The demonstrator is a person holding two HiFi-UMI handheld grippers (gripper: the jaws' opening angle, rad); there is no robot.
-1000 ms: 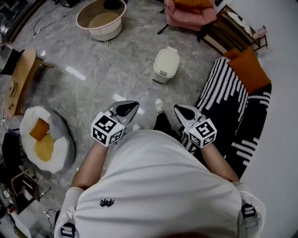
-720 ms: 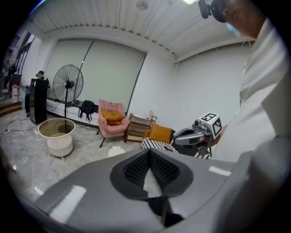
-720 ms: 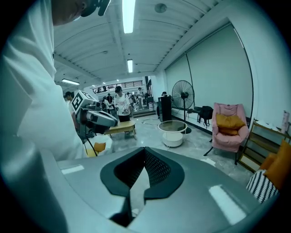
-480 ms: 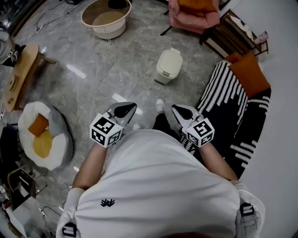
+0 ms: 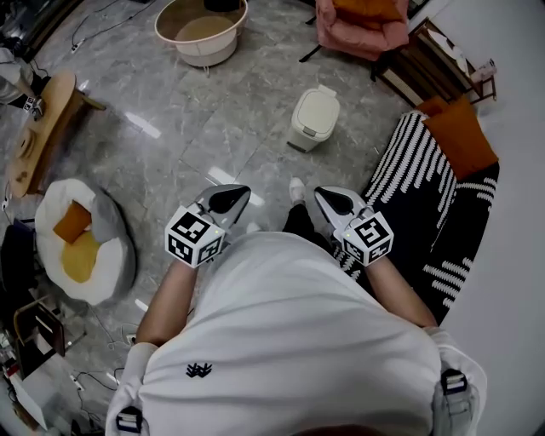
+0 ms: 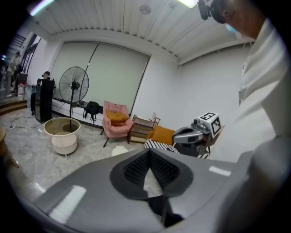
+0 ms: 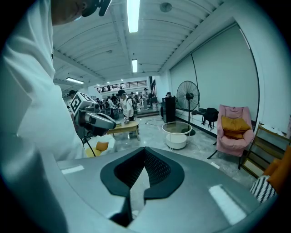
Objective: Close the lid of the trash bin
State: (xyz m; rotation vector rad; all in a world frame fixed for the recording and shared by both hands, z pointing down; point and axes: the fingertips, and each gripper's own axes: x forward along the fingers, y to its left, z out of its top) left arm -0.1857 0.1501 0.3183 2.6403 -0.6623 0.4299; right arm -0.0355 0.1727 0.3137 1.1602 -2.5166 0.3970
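– Where is the bin from where you stand?
– The small cream plastic trash bin (image 5: 313, 119) stands on the grey marble-look floor (image 5: 196, 136) ahead of me, well apart from both tools. My left hand-held gripper (image 5: 240, 192) and my right hand-held gripper (image 5: 326, 197) are level with each other just in front of my chest. The bin sits beyond the gap between them, closer to the right one's line. My white shoe (image 5: 295, 189) shows between the two.
– Are you holding anything?
– No. Each one's own camera shows its two jaws met at the tips, with nothing between them.
– How much room is there around the bin?
– There is bare floor on its near side and on its left. On its right, a black-and-white striped rug or couch (image 5: 409, 170) comes near, and I can't tell which it is. An orange cushion (image 5: 460, 132) lies on it. Beyond the bin are a pink armchair (image 5: 362, 24) and a low wooden rack (image 5: 430, 55). A round cream tub on legs (image 5: 203, 30) stands well off to the far left.
– Which way does it point?
– Its long axis runs away from me, tilted a little to the right. The lid (image 5: 318, 109) lies down flat on the body as far as I can see from above. A small tab at its far edge points away from me and the front faces me
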